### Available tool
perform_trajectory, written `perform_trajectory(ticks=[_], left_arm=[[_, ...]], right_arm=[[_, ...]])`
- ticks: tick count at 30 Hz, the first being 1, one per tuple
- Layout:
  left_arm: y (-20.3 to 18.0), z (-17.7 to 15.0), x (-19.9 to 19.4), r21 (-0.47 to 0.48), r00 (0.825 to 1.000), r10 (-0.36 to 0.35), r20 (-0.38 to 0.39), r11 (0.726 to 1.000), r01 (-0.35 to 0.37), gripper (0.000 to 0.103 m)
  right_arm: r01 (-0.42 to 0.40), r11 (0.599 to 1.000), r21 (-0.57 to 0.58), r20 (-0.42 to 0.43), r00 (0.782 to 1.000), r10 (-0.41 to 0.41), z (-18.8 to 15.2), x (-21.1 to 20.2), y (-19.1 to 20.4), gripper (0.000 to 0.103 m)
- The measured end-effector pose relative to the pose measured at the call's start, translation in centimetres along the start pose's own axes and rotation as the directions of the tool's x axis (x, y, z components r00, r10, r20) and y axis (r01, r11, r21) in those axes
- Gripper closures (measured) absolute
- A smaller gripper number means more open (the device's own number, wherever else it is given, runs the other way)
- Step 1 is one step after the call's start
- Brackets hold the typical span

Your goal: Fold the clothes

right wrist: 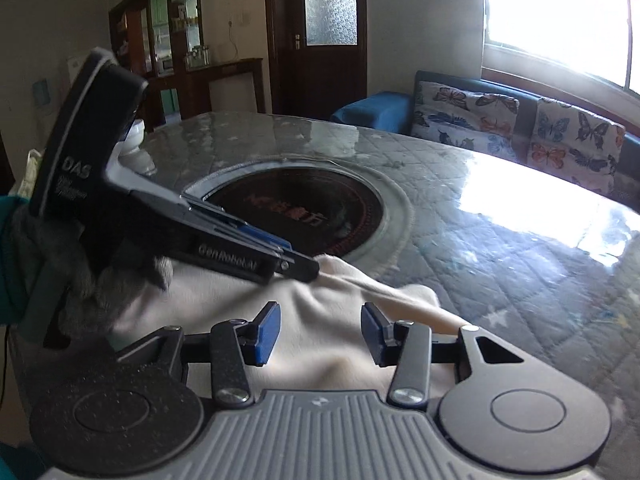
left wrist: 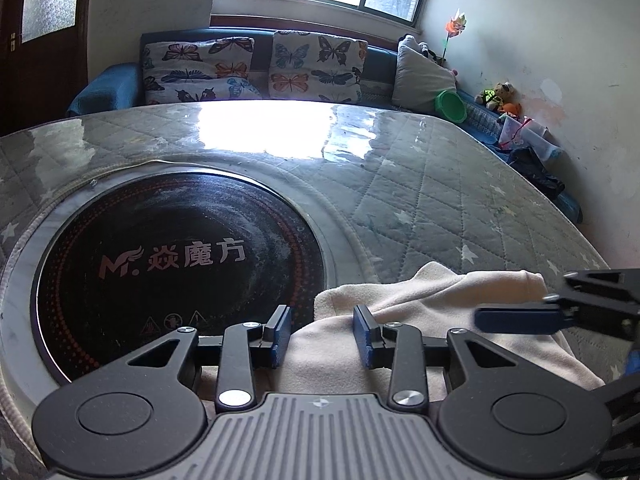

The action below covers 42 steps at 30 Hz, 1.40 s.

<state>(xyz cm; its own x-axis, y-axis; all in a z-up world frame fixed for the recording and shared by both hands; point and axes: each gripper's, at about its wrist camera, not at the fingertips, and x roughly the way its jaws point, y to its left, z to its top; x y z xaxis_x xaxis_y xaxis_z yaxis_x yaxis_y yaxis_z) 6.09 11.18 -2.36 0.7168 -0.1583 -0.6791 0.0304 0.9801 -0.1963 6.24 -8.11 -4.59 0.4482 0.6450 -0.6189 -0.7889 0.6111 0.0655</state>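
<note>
A cream garment [left wrist: 460, 304] lies rumpled on the near part of the quilted table [left wrist: 420, 184]. My left gripper [left wrist: 323, 334] is open just over the cloth's left part, nothing between its blue pads [left wrist: 280, 332]. My right gripper [left wrist: 516, 316] comes in from the right edge, low over the cloth. In the right wrist view the right gripper [right wrist: 320, 334] stands open above the cream garment [right wrist: 320, 292], with a raised fold between its fingers but not pinched. A gloved hand [right wrist: 100, 280] holds the left gripper [right wrist: 296, 256], its tips resting at the cloth's far edge.
A round black induction hob [left wrist: 180, 264] is set into the table just beyond the cloth; it also shows as the hob [right wrist: 296, 208]. A sofa with butterfly cushions [left wrist: 256, 68] runs behind the table. A white cup [right wrist: 134, 136] stands near the far left table edge.
</note>
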Motion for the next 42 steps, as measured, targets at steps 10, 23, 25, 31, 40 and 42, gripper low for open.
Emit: perform_trajectory(ticks=[10,23,25,31,40,42], left_arm=[[0.9,0.4,0.0,-0.022,0.999,-0.027,-0.022,0.999,0.026,0.065],[1.1,0.1,-0.6,-0.016,1.0,-0.001,-0.005,1.0,0.0,0.062],[1.1,0.1,-0.9,-0.014,1.0,0.005,0.004,1.0,-0.005,0.062],[-0.4,-0.7,-4.3,0.049,0.996,0.015,0.091,0.999,-0.019,0.062],[-2.7,-5.1,-7.4,0.131,0.994,-0.013,0.111,0.991,-0.001,0.063],[-3.0,-6.2,-7.9,0.146,0.994,-0.016,0.107,0.989,0.0,0.063]], right_arm=[[-0.137,0.99,0.014,-0.028,0.99,0.138,-0.7,0.2,1.4,0.056],[-0.216,0.975,-0.043,-0.06,0.975,0.214,-4.2,-4.0,4.6,0.056],[-0.227,0.972,-0.053,-0.082,0.972,0.222,-4.8,-4.6,4.9,0.055],[-0.183,0.983,0.023,-0.028,0.983,0.184,-4.8,-6.9,3.7,0.055],[-0.01,0.975,0.221,-0.039,0.999,0.019,-7.3,-8.6,-0.3,0.054],[0.002,0.971,0.24,-0.057,0.998,0.012,-7.9,-8.9,-0.8,0.054]])
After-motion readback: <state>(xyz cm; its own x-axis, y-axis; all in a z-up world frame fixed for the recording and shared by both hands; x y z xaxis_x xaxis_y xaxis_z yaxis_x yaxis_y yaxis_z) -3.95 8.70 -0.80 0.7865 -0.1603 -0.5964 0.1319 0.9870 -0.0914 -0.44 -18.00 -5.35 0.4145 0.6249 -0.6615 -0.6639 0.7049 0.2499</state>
